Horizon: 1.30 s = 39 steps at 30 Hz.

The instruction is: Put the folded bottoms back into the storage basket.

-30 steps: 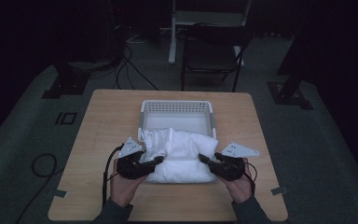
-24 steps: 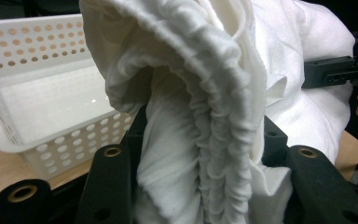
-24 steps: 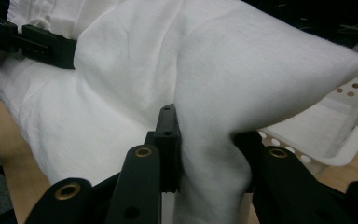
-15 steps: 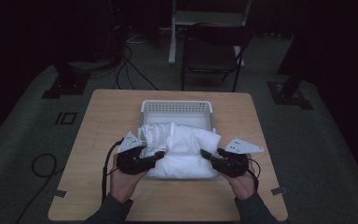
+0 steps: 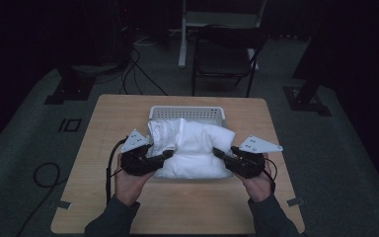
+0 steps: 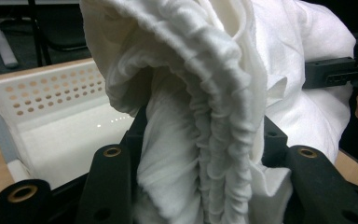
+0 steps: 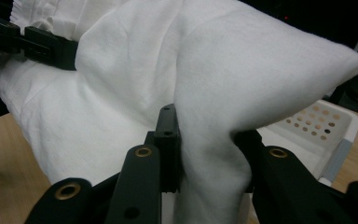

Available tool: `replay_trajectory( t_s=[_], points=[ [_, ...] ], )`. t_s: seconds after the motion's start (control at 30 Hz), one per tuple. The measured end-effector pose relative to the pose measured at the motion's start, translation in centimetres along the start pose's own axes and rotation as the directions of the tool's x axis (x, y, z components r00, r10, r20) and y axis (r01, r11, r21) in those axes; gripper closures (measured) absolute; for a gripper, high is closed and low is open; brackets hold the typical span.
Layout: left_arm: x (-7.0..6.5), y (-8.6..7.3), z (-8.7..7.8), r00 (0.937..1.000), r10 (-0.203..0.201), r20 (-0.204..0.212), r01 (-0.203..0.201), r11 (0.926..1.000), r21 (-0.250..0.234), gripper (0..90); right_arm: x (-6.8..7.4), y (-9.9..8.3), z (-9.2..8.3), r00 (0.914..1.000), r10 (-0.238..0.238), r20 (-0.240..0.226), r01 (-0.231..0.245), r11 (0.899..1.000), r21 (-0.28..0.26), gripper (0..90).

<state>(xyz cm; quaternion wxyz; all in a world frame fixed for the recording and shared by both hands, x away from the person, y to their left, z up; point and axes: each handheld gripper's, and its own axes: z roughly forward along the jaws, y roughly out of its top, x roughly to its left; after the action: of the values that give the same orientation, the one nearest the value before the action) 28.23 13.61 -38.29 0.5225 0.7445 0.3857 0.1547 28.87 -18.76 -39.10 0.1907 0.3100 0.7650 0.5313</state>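
Note:
A bunched white cloth lies on the wooden table, its far part over the near side of a white perforated basket. My left gripper is shut on the cloth's left side, where a gathered, elastic-like hem is pinched between the jaws. My right gripper is shut on the cloth's right side, with a fold of cloth squeezed between its jaws. The basket looks empty inside in the left gripper view. In the right gripper view the basket sits behind the cloth.
A dark folding chair stands beyond the table's far edge. Stand bases and cables lie on the floor around it. Bare tabletop stretches left, right and in front of the cloth.
Both grippers have carried the cloth a little away from me, toward the basket, and its pile has risen and bunched up more.

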Motion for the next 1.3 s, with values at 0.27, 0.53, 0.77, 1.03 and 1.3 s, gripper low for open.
replay_trajectory(
  t_s=[0.27, 0.53, 0.77, 1.03, 1.3],
  points=[
    [0.7, 1.3, 0.0, 1.0000, 0.000, -0.001, 0.000, 0.9999, -0.016, 53.5, -0.3, 1.4, 0.3, 0.9998, -0.013, 0.013, 0.014, 1.000, -0.017, 71.0],
    [1.6, 2.1, 0.5, 1.0000, -0.009, 0.000, 0.009, 0.9998, -0.017, 53.5, -0.8, 2.2, 0.9, 0.9997, -0.012, 0.021, 0.013, 1.000, -0.023, 71.0],
    [2.4, 2.8, 1.1, 1.0000, -0.003, -0.001, 0.003, 0.9997, -0.024, 53.5, -1.4, 2.8, 1.4, 0.9994, -0.010, 0.033, 0.011, 1.000, -0.026, 71.0],
    [3.2, 3.6, 1.6, 0.9998, -0.003, -0.017, 0.002, 0.9995, -0.033, 53.6, -1.8, 3.8, 2.3, 0.9982, -0.022, 0.055, 0.023, 0.999, -0.028, 71.0],
    [3.9, 4.1, 2.2, 0.9996, -0.003, -0.027, 0.002, 0.9994, -0.035, 53.6, -2.5, 4.3, 3.0, 0.9977, -0.016, 0.065, 0.018, 0.999, -0.028, 71.1]
  ],
)
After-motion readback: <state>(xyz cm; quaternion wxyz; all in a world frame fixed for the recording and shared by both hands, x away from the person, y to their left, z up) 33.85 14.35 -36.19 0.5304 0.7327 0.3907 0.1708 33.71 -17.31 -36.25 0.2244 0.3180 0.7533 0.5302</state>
